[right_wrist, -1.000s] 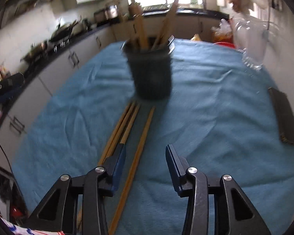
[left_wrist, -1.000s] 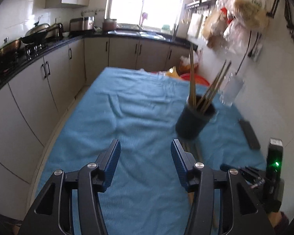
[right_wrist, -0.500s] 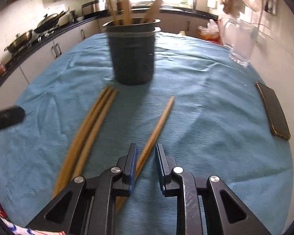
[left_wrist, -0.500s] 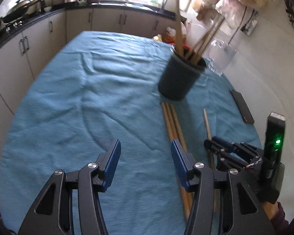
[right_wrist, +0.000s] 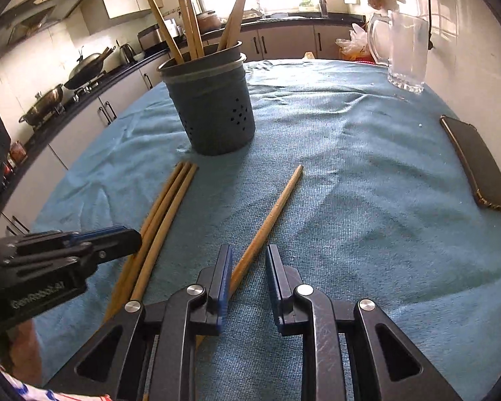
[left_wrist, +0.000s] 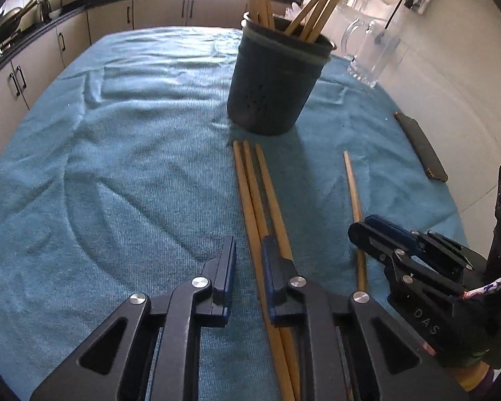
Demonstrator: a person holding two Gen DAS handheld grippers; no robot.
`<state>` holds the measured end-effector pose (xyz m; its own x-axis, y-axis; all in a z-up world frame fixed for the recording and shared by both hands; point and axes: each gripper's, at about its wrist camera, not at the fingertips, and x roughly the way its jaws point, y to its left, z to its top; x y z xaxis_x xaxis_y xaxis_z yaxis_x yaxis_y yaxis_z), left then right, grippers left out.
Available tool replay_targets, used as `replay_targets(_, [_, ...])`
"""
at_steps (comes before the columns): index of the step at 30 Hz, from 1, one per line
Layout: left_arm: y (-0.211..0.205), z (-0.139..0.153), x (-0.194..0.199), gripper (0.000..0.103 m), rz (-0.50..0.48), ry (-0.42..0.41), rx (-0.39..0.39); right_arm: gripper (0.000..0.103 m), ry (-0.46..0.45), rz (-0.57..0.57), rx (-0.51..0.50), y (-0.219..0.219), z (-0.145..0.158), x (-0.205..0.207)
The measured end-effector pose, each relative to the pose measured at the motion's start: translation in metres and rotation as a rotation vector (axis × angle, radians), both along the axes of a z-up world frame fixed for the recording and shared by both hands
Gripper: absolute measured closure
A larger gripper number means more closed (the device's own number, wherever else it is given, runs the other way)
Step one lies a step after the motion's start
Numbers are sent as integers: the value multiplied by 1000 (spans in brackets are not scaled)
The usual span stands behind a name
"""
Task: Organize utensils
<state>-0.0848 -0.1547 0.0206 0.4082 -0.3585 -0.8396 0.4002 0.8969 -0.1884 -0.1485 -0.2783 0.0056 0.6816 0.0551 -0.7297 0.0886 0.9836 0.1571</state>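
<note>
A dark perforated utensil holder stands on the blue cloth with several wooden chopsticks upright in it. Three wooden chopsticks lie side by side in front of it. A single chopstick lies apart to their right. My left gripper is low over the three chopsticks, its jaws narrowly apart around one of them. My right gripper is low over the near end of the single chopstick, jaws narrowly apart, with the stick against the left pad.
A glass pitcher stands at the back right of the table. A dark phone lies near the right edge by the wall. Kitchen counters with pans run along the left.
Both grippers have dropped and moved toward the chopsticks. The left jaws have narrowed from wide open. The right jaws narrowed around the single chopstick, then widened a little.
</note>
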Motion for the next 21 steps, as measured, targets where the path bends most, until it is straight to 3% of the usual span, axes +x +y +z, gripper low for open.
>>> replay_targets(6, [0,-2,3,90,10,0,9,81,1,0,-6,1,0,-1])
replay_targets(9, [-2,-1,3,98,13,4,17,81,1,0,-12,2,0,-2])
replay_targets(12, [-1,0,3,100,26,-2,30,81,2,1,-14,2,0,-1])
replay_targets(21, [35,-2,6,103,105,43,5,81,6,-1,-34,4,0,-1])
